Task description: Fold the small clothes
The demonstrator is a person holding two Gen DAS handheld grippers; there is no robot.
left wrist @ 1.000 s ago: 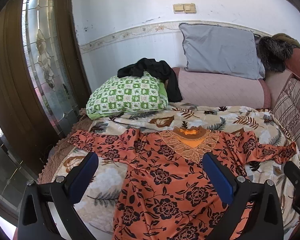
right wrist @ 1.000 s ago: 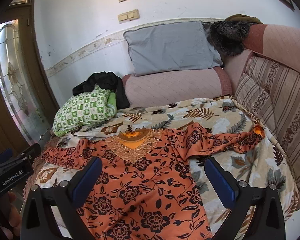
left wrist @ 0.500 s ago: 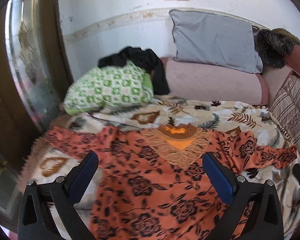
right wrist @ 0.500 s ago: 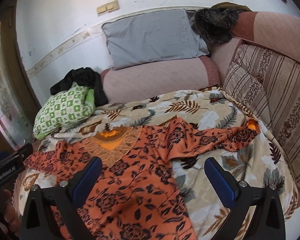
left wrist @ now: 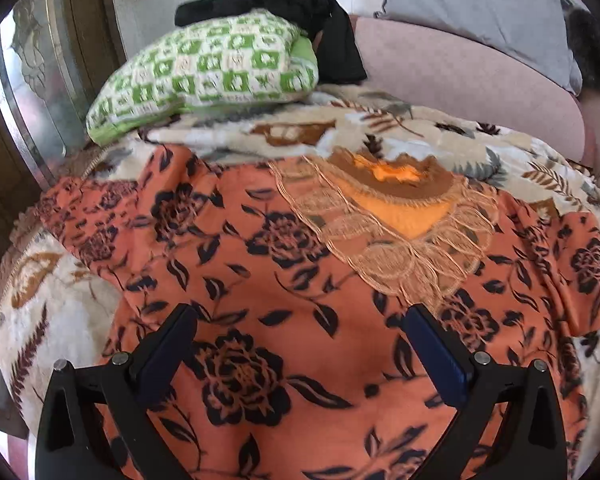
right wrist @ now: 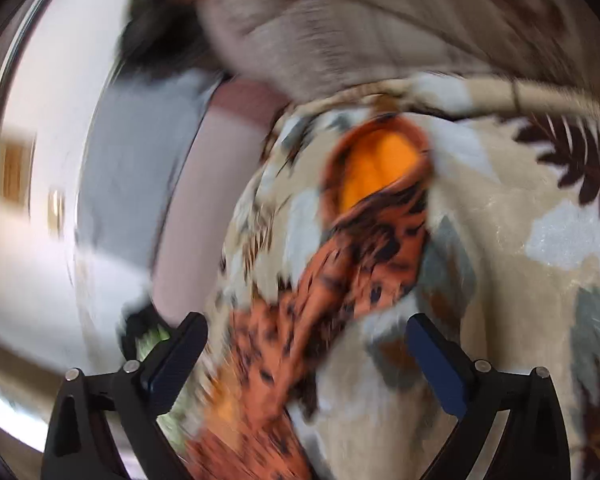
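An orange dress with black flowers (left wrist: 284, 280) lies spread on a leaf-print blanket (left wrist: 400, 132), its lace neckline (left wrist: 392, 216) toward the pillows. My left gripper (left wrist: 300, 344) is open and empty, low over the dress's chest. In the blurred right wrist view, the dress's right sleeve (right wrist: 364, 248) lies on the blanket (right wrist: 520, 280), its cuff showing an orange lining. My right gripper (right wrist: 306, 350) is open and empty, hovering close over the sleeve.
A green checked pillow (left wrist: 208, 68) with a black garment (left wrist: 300, 4) on it lies at the back left. A pink bolster (left wrist: 468, 80) and a grey pillow (left wrist: 472, 4) lie behind. A glass door (left wrist: 32, 80) stands at left. Sofa cushions (right wrist: 340, 32) border the right.
Both grippers have moved in and down toward the dress. The right gripper has swung and rolled toward the right sleeve, blurring its view. Both stay open.
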